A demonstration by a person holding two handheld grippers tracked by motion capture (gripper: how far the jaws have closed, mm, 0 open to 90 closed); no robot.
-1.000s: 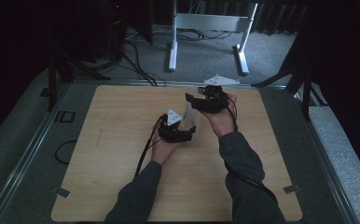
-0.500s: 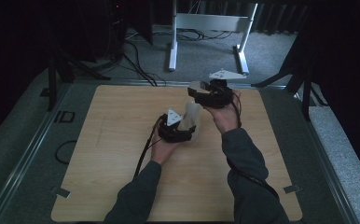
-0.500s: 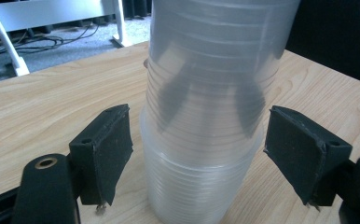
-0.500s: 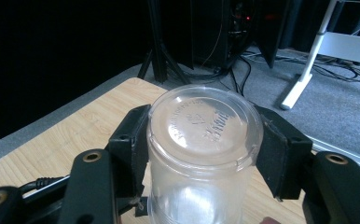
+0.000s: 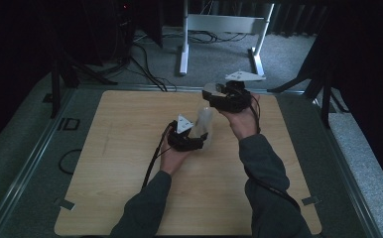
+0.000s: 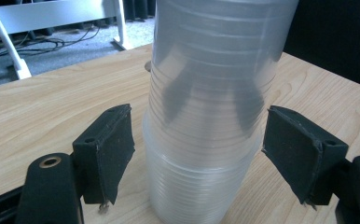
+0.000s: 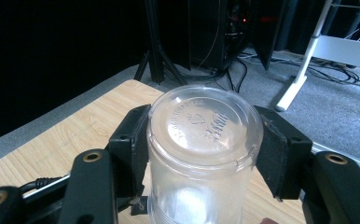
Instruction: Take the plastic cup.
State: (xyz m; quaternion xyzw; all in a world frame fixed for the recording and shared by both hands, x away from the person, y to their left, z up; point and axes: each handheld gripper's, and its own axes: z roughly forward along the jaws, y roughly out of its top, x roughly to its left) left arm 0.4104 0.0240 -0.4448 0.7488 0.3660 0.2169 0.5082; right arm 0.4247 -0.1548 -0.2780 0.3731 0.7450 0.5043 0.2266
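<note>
high view: on the left, the left gripper (image 5: pixel 199 141) sits low over the middle of the wooden table (image 5: pixel 115 163), held by the person's left hand (image 5: pixel 172 157), its jaws on either side of the lower part of a stack of clear plastic cups (image 5: pixel 204 124) that stands upside down on the table. in the left gripper view the stack (image 6: pixel 211 107) rises between the two black pads (image 6: pixel 110 149); the jaws have just been closing, but a small gap shows on each side, so they are apart and not pressing on the cups. to the right and farther back, the right gripper (image 5: pixel 213 95) is held higher by the right hand (image 5: pixel 241 119), close to the top of the stack. in the right gripper view its jaws are clamped on a single clear cup (image 7: pixel 204 154), bottom end toward the camera, the pads touching both sides. beyond the table's far edge stands a white metal frame (image 5: pixel 224 29) on grey carpet.
</note>
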